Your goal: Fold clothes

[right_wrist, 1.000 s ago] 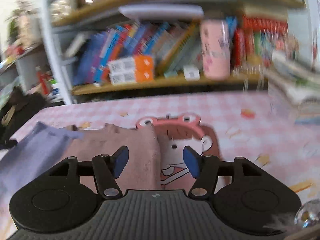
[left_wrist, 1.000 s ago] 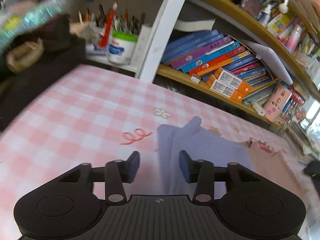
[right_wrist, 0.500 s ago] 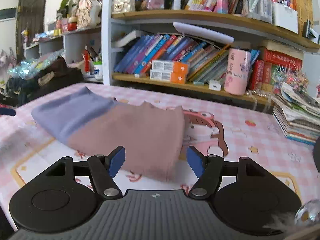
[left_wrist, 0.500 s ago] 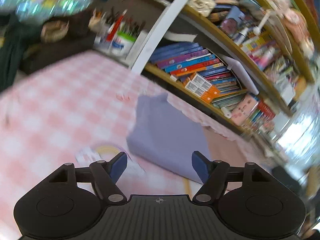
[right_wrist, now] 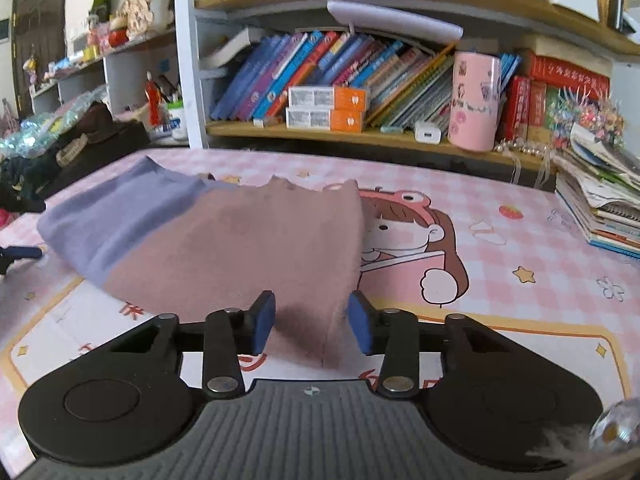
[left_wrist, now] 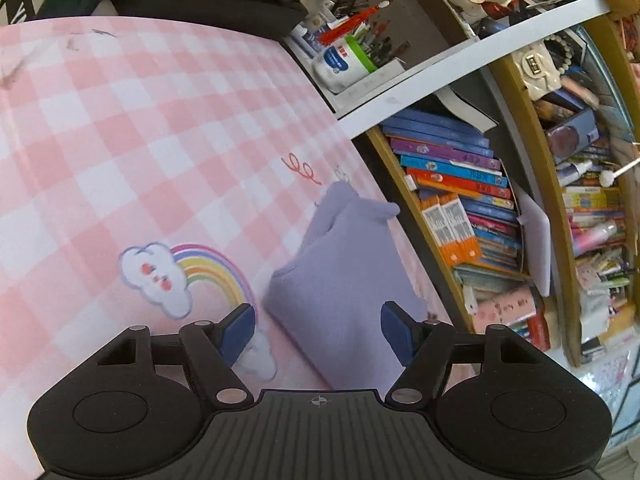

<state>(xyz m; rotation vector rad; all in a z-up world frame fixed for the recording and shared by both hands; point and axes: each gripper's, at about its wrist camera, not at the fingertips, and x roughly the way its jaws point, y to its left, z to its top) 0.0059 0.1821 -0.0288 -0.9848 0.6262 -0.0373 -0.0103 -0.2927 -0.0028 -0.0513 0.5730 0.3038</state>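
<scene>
Folded garment (right_wrist: 224,236), lilac and dusty pink, lies on checked tablecloth (right_wrist: 532,240) before the bookshelf (right_wrist: 360,128); right gripper (right_wrist: 311,322) half-spread around its near corner, left gripper (left_wrist: 318,332) wide, gripping nothing.

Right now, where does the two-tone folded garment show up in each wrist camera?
Left wrist: the folded garment lies lower centre, only its purple end showing, reaching between the open left gripper fingers.
Right wrist: it spans left to centre, purple left, pink toward the open right gripper.
Shared landmark: the two orange-and-white boxes on the bookshelf.
</scene>
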